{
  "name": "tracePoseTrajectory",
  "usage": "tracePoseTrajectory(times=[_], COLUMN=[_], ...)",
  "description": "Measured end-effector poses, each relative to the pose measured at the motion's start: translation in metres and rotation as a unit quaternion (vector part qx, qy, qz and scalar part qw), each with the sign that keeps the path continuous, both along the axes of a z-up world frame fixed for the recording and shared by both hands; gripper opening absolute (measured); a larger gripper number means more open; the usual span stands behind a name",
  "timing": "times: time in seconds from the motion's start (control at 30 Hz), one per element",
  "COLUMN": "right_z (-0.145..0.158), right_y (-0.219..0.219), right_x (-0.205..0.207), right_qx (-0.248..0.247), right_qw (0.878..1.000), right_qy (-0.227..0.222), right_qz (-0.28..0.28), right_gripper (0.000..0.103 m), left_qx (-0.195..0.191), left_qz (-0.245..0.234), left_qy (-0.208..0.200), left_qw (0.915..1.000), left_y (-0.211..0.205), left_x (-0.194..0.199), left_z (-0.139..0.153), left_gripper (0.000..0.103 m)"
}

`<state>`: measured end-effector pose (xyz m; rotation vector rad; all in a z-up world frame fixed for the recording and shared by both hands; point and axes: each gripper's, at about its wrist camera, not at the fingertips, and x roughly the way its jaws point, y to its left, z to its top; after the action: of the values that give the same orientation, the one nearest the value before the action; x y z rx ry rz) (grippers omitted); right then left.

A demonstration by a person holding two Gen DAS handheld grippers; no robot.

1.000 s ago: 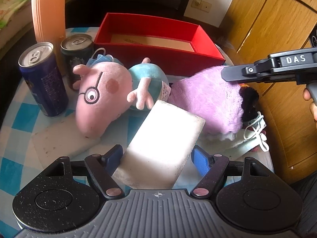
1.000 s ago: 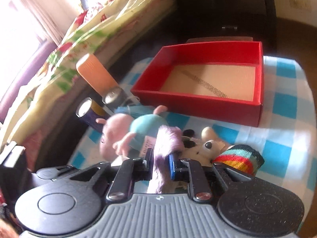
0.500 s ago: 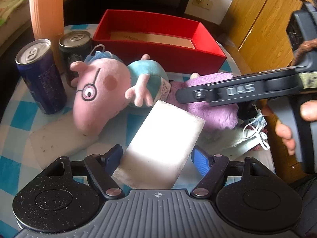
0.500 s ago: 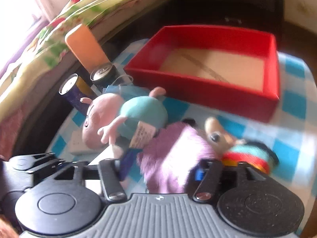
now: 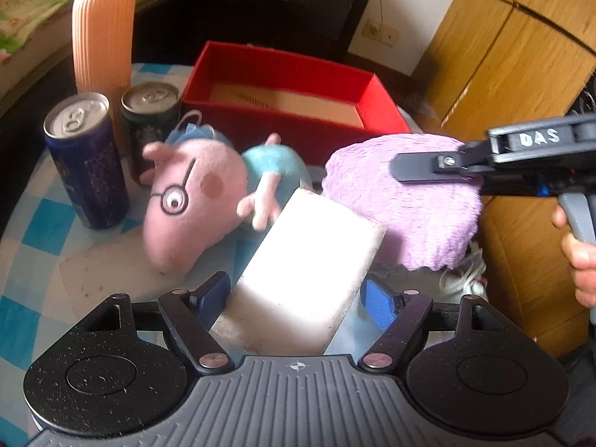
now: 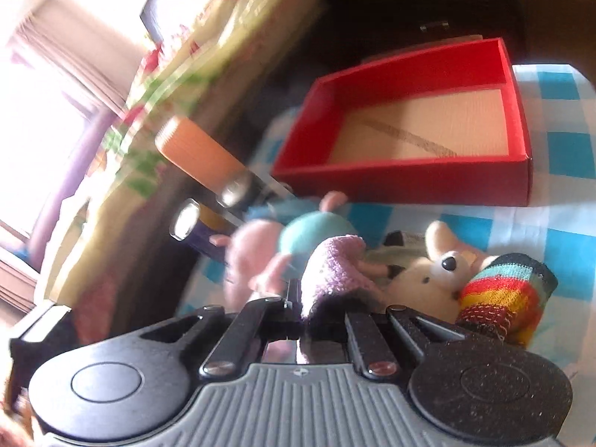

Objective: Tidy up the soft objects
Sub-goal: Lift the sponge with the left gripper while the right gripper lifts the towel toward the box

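Note:
My left gripper [image 5: 298, 294] is open around a white sponge [image 5: 303, 273] that leans between its blue pads; the right pad stands clear of it. My right gripper [image 6: 320, 298] is shut on a fluffy purple plush cloth [image 6: 331, 272], which hangs lifted above the table in the left wrist view [image 5: 402, 201]. A pink pig plush [image 5: 197, 193] in a teal shirt lies on the checked table. A cream plush animal [image 6: 428, 279] and a rainbow striped sock [image 6: 506, 290] lie to the right. An open red box [image 6: 406, 182] stands behind.
Two drink cans, one purple [image 5: 85, 160] and one dark [image 5: 149, 126], stand at the left with a ribbed orange vase [image 5: 102, 33] behind. A flat white sponge [image 5: 100, 272] lies front left. A wooden cabinet [image 5: 514, 74] is at the right, a bed at the left.
My right gripper opened over the purple cloth, closed on it again and lifted it. The left gripper drew back slightly with the white sponge still between its pads.

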<state>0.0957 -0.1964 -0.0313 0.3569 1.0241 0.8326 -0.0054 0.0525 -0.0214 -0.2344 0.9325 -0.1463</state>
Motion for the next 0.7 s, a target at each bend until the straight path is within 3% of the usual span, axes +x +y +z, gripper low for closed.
tracePoseTrajectory(times=[0.47, 0.7], right_z=[0.042, 0.06], right_y=[-0.035, -0.053], right_x=[-0.022, -0.044], right_qx=[0.068, 0.096], right_qw=[0.996, 0.991], right_qy=[-0.051, -0.08], right_qz=[-0.026, -0.046], right_gripper=[0.0, 0.0], left_qx=[-0.022, -0.041], left_qz=[0.04, 0.061], left_qy=[-0.074, -0.122], left_qw=[0.9963, 0.9898], left_y=[-0.009, -0.013], left_x=[0.008, 0.013], left_z=[0.033, 0.061], left_gripper=[0.074, 0.074])
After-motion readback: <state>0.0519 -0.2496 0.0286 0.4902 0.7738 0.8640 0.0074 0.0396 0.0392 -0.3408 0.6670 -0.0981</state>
